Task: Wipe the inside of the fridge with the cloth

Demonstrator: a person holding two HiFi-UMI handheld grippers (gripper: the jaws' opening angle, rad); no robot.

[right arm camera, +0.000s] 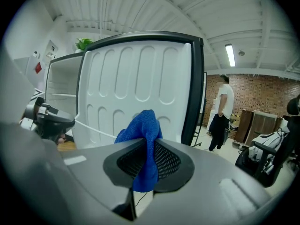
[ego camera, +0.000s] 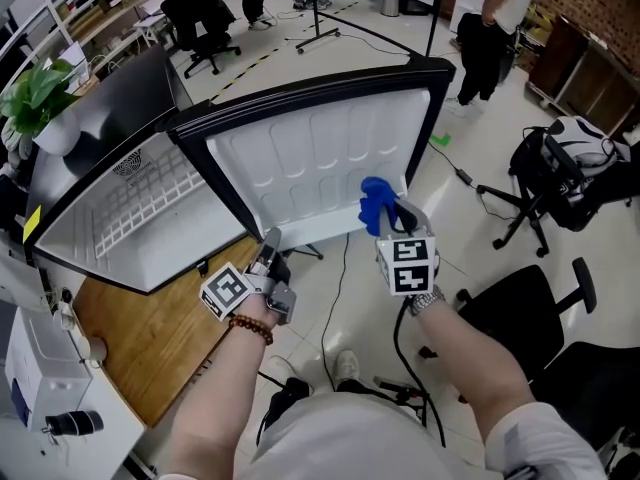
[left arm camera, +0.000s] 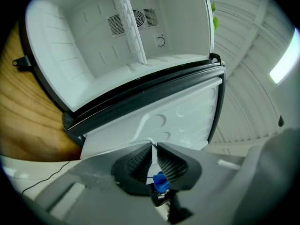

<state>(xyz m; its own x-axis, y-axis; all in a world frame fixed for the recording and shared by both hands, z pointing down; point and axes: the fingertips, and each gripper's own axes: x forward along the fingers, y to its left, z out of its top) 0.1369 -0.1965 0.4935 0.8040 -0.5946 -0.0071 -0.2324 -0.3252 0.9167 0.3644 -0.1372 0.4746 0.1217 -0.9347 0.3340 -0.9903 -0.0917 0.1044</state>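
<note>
Tongs at left (left arm camera: 153, 146) pinch the fridge door (left arm camera: 178, 111) by its edge; right tongs (right arm camera: 149, 146) clamp the blue cloth (right arm camera: 140, 128) beside it.

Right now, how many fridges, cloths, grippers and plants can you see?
fridge: 1
cloth: 1
grippers: 2, the left gripper and the right gripper
plant: 1
Total: 5

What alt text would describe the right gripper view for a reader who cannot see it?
The right claw grips a blue cloth in front of the open fridge door, whose white inner side faces the camera. A person stands at right.
</note>
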